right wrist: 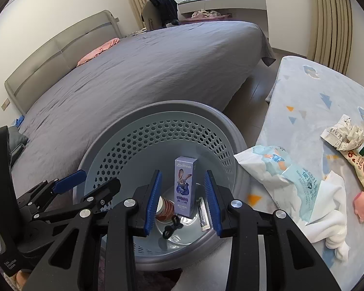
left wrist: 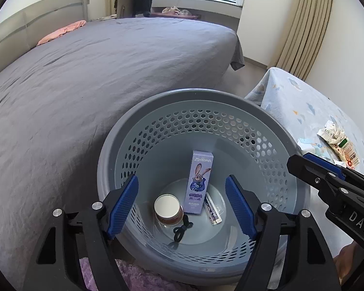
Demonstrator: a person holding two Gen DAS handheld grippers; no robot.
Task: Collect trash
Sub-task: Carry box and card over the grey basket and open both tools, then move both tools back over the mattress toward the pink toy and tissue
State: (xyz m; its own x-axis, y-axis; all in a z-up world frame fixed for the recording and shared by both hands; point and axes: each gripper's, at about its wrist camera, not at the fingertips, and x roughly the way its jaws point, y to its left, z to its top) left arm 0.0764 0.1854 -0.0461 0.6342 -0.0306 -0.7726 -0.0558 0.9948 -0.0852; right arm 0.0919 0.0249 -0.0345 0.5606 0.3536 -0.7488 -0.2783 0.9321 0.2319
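Observation:
A grey perforated basket (left wrist: pixel 230 97) stands on the floor between two beds; it also shows in the right wrist view (right wrist: pixel 157 106). Inside lie a purple rabbit carton (left wrist: pixel 198 181), a paper cup (left wrist: pixel 168 209), a black hair tie (left wrist: pixel 182 229) and a small wrapper (left wrist: pixel 212 209). My left gripper (left wrist: pixel 182 205) is open and empty above the basket's near rim. My right gripper (right wrist: pixel 183 202) is open and empty, also over the basket. On the small bed (right wrist: pixel 315 92) lie a blue wipes packet (right wrist: pixel 279 169), crumpled paper (right wrist: pixel 344 133), a snack wrapper (right wrist: pixel 361 162) and a white cloth (right wrist: pixel 327 215).
A large bed with a grey sheet (left wrist: pixel 97 72) fills the left and back, with a pink cloth (left wrist: pixel 60 31) near the headboard. A chair with dark clothes (left wrist: pixel 138 0) stands by the window. Curtains (left wrist: pixel 303 24) hang on the right. A purple rug (left wrist: pixel 133 278) lies under me.

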